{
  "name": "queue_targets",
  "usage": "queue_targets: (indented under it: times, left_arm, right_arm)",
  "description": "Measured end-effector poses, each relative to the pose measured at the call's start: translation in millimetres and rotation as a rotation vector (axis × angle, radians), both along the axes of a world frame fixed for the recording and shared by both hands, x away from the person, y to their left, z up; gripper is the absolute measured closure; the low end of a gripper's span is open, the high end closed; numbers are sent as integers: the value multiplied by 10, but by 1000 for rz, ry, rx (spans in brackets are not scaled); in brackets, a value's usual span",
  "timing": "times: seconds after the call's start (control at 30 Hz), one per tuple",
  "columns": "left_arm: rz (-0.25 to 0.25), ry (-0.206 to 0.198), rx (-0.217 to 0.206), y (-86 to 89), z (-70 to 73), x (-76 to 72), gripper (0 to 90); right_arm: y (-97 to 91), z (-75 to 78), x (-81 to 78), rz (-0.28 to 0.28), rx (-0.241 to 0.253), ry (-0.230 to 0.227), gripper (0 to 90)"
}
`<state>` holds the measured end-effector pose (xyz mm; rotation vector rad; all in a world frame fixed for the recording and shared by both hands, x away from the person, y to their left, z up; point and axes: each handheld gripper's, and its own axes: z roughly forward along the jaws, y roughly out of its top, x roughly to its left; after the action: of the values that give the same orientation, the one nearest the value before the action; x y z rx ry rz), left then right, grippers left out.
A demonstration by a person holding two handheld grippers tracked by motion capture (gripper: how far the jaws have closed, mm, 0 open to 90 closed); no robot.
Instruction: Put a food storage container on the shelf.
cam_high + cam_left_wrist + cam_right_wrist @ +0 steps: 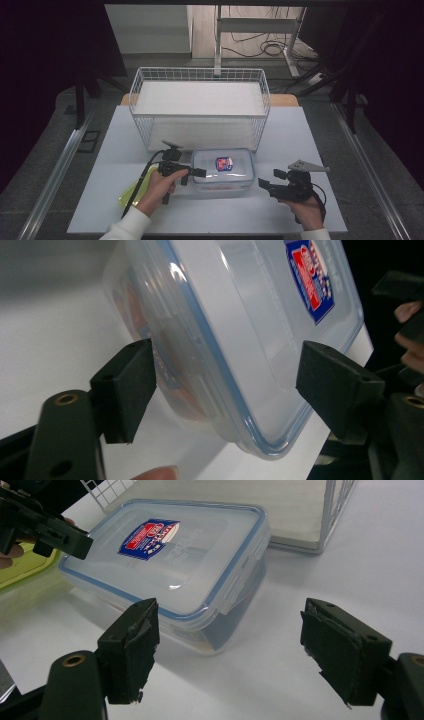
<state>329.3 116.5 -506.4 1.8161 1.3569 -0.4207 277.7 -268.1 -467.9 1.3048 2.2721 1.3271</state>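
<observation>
Left gripper jaws wide, straddling the near end of the clear rectangular plastic lidded container; pads not yet pressing. Right gripper wide, nearby. Grasp pending.

A lab-like recording room: a white table stands amid dark curtains at both sides, with loose cables (top centre) and a metal frame behind.

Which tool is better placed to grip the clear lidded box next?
Probably left. The left tool already has open jaws either side of the clear box edge. The right tool sits open, apart from the box.
</observation>
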Motion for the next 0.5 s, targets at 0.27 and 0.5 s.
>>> queue_targets:
  times: [0.27,0.5]
  left_arm:
    - [0,-13,-3,4,0,-12,281]
    - [2,-14,-5,2,0,-11,284]
  right_arm:
    - [183,34,214,46,29,42,233]
    - [292,-95,620,57,100,196,188]
